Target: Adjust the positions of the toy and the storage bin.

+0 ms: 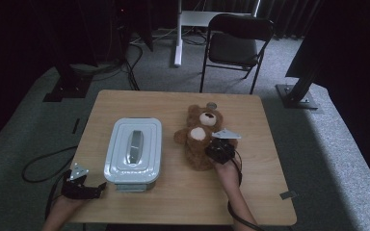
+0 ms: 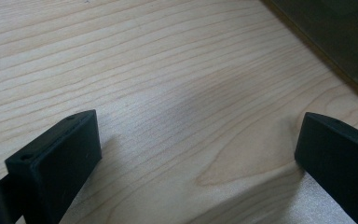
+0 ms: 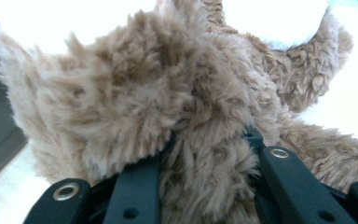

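Observation:
A brown teddy bear lies on its back on the right half of the wooden table, head toward the far edge. My right gripper sits on the bear's lower right side. In the right gripper view its black jaws are shut on a thick fold of the bear's fur, which fills the gap of the right gripper. My left gripper rests at the table's front left corner. Its jaws stand wide apart over bare wood, so the left gripper is open and holds nothing.
A pale metal box with a handled lid stands left of the bear, just beyond the left gripper. The table edge runs close by in the left gripper view. A black folding chair stands behind the table. Cables lie on the floor.

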A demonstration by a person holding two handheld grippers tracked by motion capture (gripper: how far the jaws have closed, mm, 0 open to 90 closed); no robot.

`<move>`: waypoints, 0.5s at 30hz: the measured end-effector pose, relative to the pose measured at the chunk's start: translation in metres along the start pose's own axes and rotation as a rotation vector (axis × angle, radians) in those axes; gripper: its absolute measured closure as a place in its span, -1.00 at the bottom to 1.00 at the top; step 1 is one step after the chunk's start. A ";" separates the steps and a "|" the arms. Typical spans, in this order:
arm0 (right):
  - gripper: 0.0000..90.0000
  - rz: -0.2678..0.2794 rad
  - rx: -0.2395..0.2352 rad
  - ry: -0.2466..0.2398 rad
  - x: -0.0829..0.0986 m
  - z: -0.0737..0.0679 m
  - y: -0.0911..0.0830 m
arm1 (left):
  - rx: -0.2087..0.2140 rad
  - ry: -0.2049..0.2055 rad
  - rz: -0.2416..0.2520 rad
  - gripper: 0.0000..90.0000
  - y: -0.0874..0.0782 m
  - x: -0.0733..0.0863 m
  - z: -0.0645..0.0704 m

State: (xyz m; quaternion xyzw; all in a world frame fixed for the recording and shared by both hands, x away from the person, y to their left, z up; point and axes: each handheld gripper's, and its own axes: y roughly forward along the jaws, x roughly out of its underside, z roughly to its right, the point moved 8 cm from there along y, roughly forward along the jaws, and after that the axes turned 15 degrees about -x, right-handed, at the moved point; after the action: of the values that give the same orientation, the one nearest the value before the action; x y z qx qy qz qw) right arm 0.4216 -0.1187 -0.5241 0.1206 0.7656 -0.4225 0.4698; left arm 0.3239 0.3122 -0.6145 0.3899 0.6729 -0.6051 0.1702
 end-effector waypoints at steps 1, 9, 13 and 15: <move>0.55 0.013 0.028 -0.006 -0.005 0.010 -0.008 | 0.000 0.000 0.000 -0.98 0.000 0.000 0.000; 0.54 0.049 0.149 -0.017 -0.027 0.062 -0.038 | 0.000 0.000 0.000 -0.98 0.000 0.000 0.000; 0.54 0.043 0.198 -0.014 -0.033 0.084 -0.045 | 0.000 0.000 0.000 -0.98 0.000 0.000 0.000; 0.54 0.039 0.211 -0.001 -0.036 0.094 -0.045 | -0.001 0.000 0.000 -0.98 0.000 0.000 0.000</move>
State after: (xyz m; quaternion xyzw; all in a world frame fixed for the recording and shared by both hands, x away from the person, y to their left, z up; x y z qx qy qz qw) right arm 0.4723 -0.2108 -0.4896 0.1839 0.7142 -0.4915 0.4632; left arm 0.3240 0.3122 -0.6145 0.3898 0.6731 -0.6049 0.1704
